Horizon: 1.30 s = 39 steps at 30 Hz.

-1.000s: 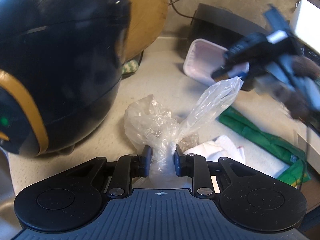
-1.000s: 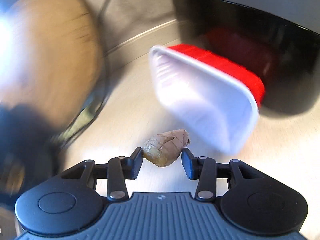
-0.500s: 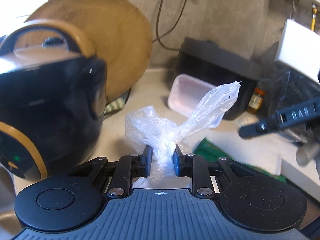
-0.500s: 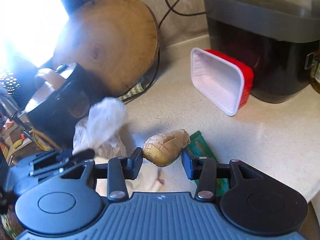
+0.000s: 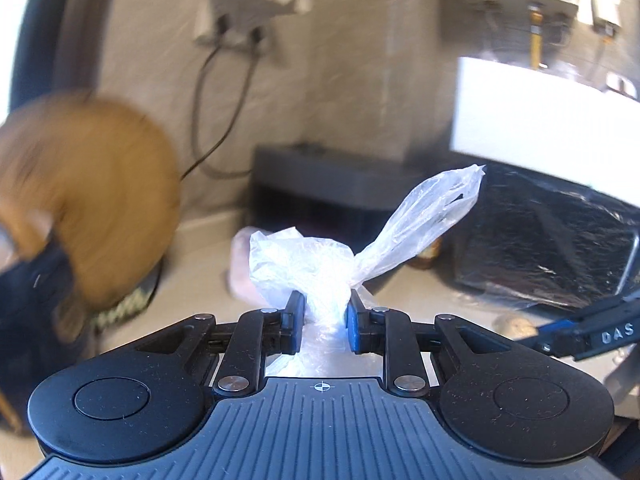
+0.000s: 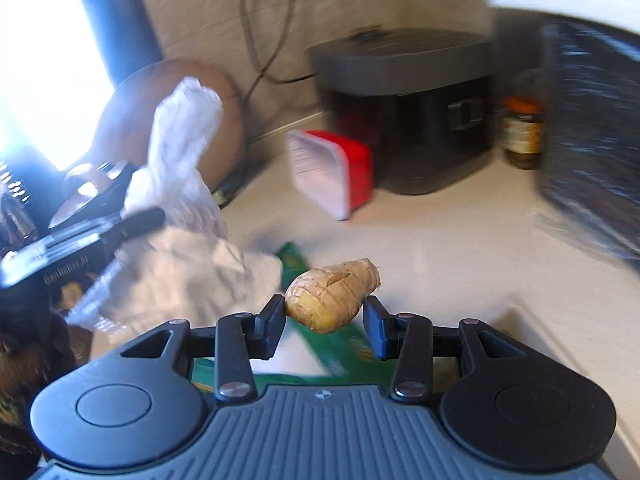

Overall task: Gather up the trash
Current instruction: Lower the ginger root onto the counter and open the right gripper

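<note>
the left gripper point(image 5: 322, 320) pinches a crumpled clear plastic bag point(image 5: 320, 264) by its gathered neck, both black pads pressed into the film, the bag lifted off the pale stone counter point(image 5: 208, 248). one twisted tail of the bag sticks up and away from the dark grey box-shaped appliance with a lid point(image 5: 332, 184), which stands behind the bag against the wall. the same bag point(image 6: 180, 152) shows in the right wrist view, blurred, well to the left of that appliance point(image 6: 408, 112), with the left gripper point(image 6: 138, 220) below it.

the right gripper point(image 6: 324, 316) is closed on a knobbly tan piece of ginger root point(image 6: 334, 296), one pad against each end, the root held clear above the counter point(image 6: 440, 248). in the left wrist view the ginger point(image 5: 514, 324) and a blue-black finger of the right gripper point(image 5: 568, 336) sit low and to the right of the appliance.

a white plastic tray with a red outside point(image 6: 332, 172) lies tipped on its side just in front of the appliance, touching or nearly touching its base. a green wrapper point(image 6: 304, 344) and a crumpled white cloth point(image 6: 188, 276) lie on the counter nearer the camera than the appliance. a brown jar with an orange lid point(image 6: 522, 132) stands just beside the appliance. a round wooden board point(image 5: 88, 196) leans well to the left of it, badly blurred.
</note>
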Tool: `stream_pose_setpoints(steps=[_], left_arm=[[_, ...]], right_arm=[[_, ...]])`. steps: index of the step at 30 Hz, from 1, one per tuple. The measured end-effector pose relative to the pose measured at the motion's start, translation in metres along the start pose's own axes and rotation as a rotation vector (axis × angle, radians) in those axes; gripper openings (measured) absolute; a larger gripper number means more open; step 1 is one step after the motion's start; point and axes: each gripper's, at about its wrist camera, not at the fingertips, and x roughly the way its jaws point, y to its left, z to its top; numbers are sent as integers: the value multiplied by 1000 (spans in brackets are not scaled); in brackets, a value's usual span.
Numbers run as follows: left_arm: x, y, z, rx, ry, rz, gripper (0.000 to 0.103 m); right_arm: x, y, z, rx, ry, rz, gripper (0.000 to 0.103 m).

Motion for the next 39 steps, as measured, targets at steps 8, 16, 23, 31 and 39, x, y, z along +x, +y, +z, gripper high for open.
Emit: stream_pose_setpoints(steps=[8,16,23,31,39], left_arm=[[60,7,-32,7,191,37,25],[37,64,-39,-169,48,136,25],[43,39,-45,24,179,-3,26],[54,55,-74,-39,256,69,26],[-7,79,-50,-116,78,110,26]], right_arm=[[-11,-43,-21,54,-27,-67,42],[17,-39,-31,35,10,-22,42],[34,3,-30,-21,-11,137,42],[104,76,-43,-58,102,326,42],[154,88,-63,-39,199,306,41]])
